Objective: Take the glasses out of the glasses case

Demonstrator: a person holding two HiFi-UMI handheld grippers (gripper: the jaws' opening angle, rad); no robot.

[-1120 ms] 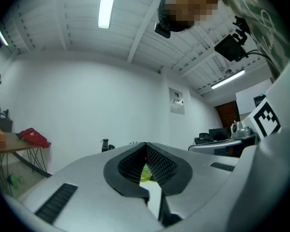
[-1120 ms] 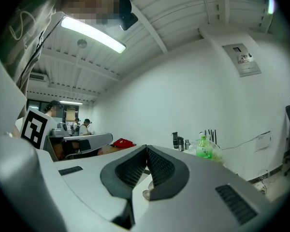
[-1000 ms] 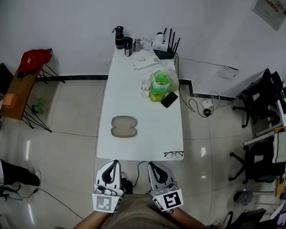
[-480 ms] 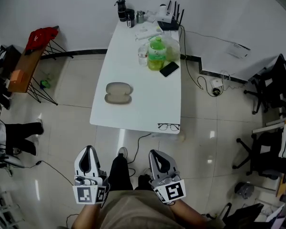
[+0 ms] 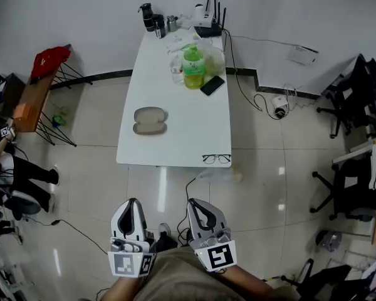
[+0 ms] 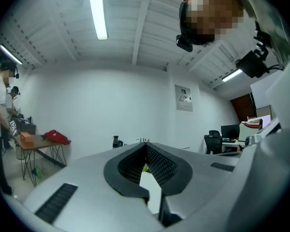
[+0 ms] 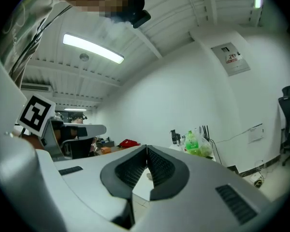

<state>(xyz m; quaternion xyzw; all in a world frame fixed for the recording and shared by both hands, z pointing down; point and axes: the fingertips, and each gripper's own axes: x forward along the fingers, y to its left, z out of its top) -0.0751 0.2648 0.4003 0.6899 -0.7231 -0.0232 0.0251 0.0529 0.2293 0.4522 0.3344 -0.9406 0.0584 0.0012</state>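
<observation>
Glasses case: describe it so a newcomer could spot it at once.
In the head view, find the long white table against the wall. On its left side, toward the near end, lies the glasses case. It is a flat beige oval, unlike the thin dark-framed glasses at the near right corner or the green bottle at the far end.

White walls (image 5: 81, 17), glossy tile floor (image 5: 269, 187), white table (image 5: 188, 124) centre, wooden bench (image 5: 26, 108) left, office chairs (image 5: 357, 96) right.
</observation>
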